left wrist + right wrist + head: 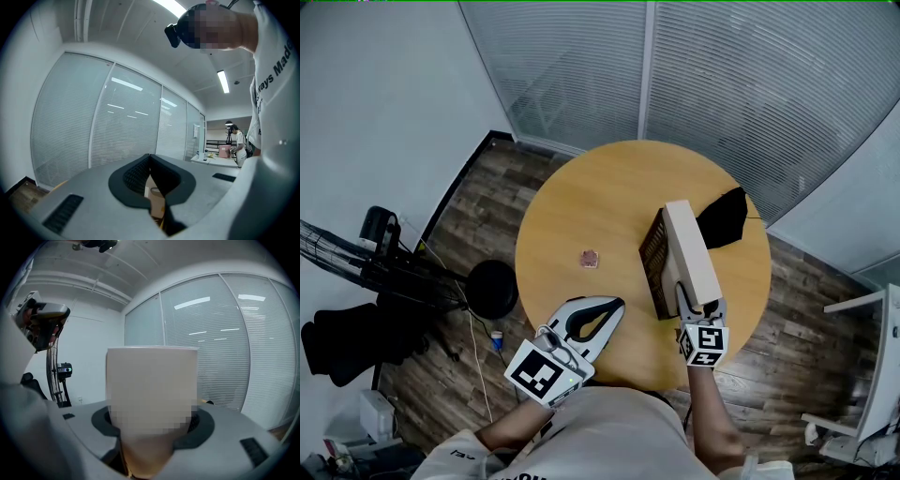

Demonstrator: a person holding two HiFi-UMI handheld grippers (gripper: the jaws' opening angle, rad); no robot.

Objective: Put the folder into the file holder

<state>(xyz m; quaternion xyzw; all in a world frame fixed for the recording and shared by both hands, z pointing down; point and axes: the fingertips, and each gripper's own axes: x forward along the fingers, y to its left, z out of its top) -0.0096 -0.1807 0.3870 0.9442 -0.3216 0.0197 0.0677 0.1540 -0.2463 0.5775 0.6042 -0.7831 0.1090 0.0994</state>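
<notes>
Head view: right gripper (697, 303) jaws pinched the upright folder (689, 246) at the file holder (653, 255). Left gripper (617, 303) jaws were pressed together, empty. Insertion was probably under way; next, seat and release.

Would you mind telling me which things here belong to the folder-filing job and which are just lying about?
Job: folder, file holder, right hand-held gripper gripping the folder.
Lying about: small pink item, black object, floor fan.
</notes>
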